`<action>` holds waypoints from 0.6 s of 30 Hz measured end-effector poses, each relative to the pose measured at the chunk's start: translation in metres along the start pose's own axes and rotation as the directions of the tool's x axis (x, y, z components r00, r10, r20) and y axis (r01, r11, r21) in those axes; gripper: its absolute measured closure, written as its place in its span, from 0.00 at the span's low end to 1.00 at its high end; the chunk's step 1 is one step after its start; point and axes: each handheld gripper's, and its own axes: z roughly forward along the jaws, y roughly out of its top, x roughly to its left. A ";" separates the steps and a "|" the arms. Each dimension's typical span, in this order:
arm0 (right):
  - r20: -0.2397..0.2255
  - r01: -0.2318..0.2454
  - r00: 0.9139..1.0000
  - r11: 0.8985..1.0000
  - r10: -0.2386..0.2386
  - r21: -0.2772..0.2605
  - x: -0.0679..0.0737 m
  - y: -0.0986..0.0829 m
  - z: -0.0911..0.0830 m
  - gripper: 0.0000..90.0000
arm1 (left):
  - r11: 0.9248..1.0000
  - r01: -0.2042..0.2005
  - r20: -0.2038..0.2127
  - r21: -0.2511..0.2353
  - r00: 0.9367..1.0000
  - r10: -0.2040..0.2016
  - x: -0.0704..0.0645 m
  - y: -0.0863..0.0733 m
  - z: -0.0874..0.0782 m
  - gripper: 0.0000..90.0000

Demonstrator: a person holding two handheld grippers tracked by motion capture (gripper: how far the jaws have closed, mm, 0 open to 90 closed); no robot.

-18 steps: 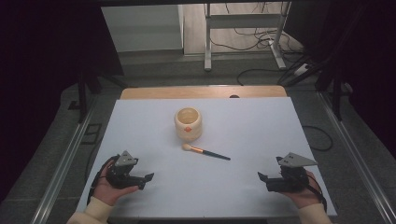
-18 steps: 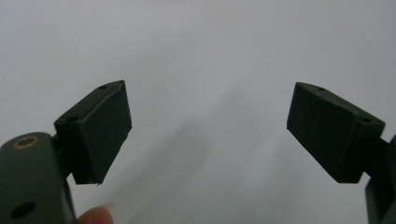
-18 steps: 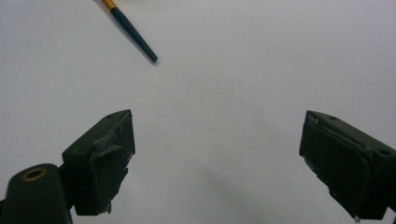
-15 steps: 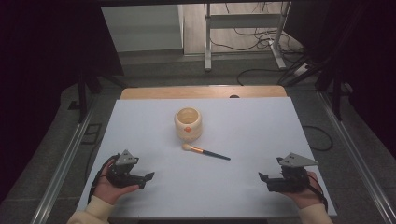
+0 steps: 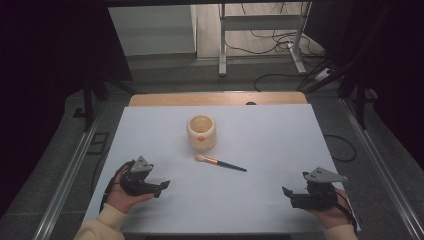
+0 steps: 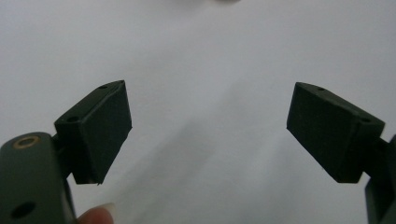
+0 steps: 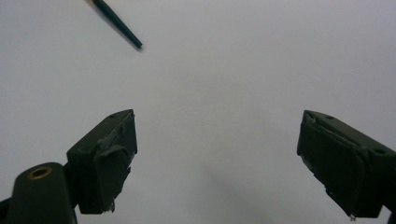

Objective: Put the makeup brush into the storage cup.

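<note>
The left gripper (image 5: pixel 162 184) rests low on the tabletop (image 5: pixel 260 130), fingers wide and empty. The brush (image 5: pixel 220 162) lies at centre, just in front of the cup (image 5: pixel 201 132), whose inside looks empty. The right gripper (image 5: pixel 286 192), fingers also wide, should approach the dark handle squarely.

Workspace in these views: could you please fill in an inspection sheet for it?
Surface: white table top, wooden strip along its far edge.
Job's things: cream cup upright, open; makeup brush lying flat just in front of it, apart from it.
Clutter: nothing seen.
Grippers: left tool open, empty, near the front left corner; right tool open, empty, near the front right corner. Both are far from the brush.
Cables: several loose on the floor beyond the table.
Surroundings: metal table legs behind, dark at the sides.
</note>
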 end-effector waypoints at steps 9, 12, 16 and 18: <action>0.001 -0.008 1.000 1.000 0.008 -0.007 -0.002 0.001 0.002 0.14 | 1.000 -0.010 -0.004 -0.007 1.000 0.010 -0.001 0.001 0.001 0.16; -0.010 -0.006 1.000 1.000 0.006 -0.010 -0.002 0.004 0.005 0.14 | 1.000 -0.010 -0.005 -0.009 1.000 0.010 -0.001 0.000 0.001 0.16; -0.009 0.003 1.000 1.000 -0.003 -0.023 -0.003 0.007 0.007 0.13 | 1.000 -0.020 -0.006 -0.006 1.000 0.020 -0.004 0.000 0.000 0.16; -0.009 0.004 1.000 1.000 -0.004 -0.030 -0.002 0.010 0.006 0.13 | 1.000 -0.028 -0.007 -0.006 1.000 0.028 -0.005 0.000 0.000 0.16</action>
